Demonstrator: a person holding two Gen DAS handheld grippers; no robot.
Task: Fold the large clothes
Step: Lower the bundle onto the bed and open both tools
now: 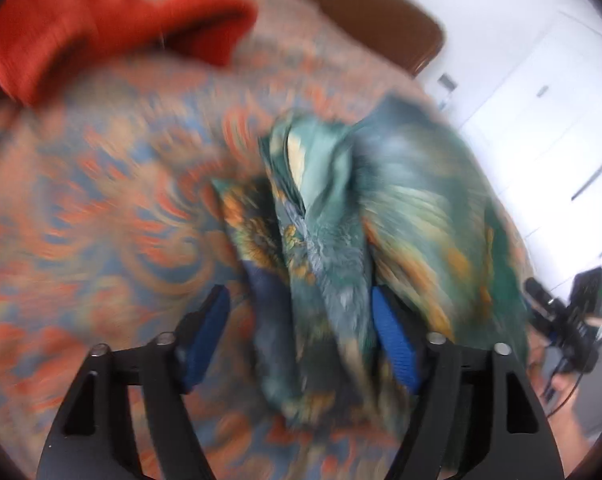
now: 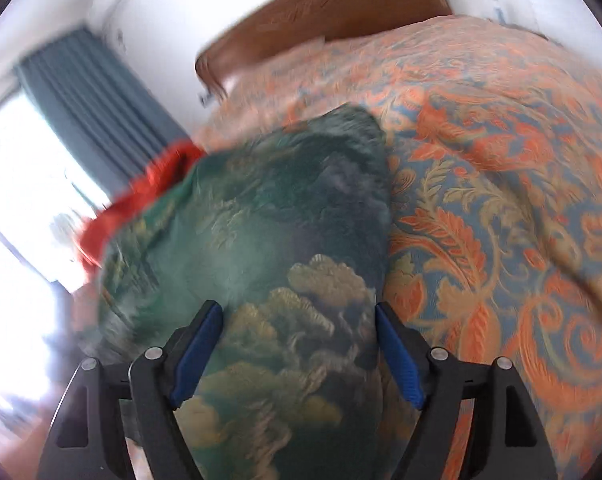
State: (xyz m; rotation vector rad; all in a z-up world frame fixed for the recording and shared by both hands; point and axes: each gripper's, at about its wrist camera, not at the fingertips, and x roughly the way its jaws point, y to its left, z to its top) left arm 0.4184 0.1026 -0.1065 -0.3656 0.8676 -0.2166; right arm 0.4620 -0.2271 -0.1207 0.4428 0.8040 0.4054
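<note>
Left wrist view, blurred: the left gripper (image 1: 301, 336) stands with its blue fingers (image 1: 393, 344) spread wide; a bunched green patterned garment (image 1: 381, 216) lies between them on the orange patterned bedspread (image 1: 101, 200), a red garment (image 1: 101, 28) beyond. Right wrist view: the right gripper (image 2: 299, 354) is likewise spread apart over the green garment (image 2: 269, 232), which covers the bedspread (image 2: 501, 200); the wooden headboard (image 2: 321, 12) and blue curtain (image 2: 97, 108) stand behind.

Left tongs (image 1: 301, 340) and right tongs (image 2: 299, 350) apparently both agape.
</note>
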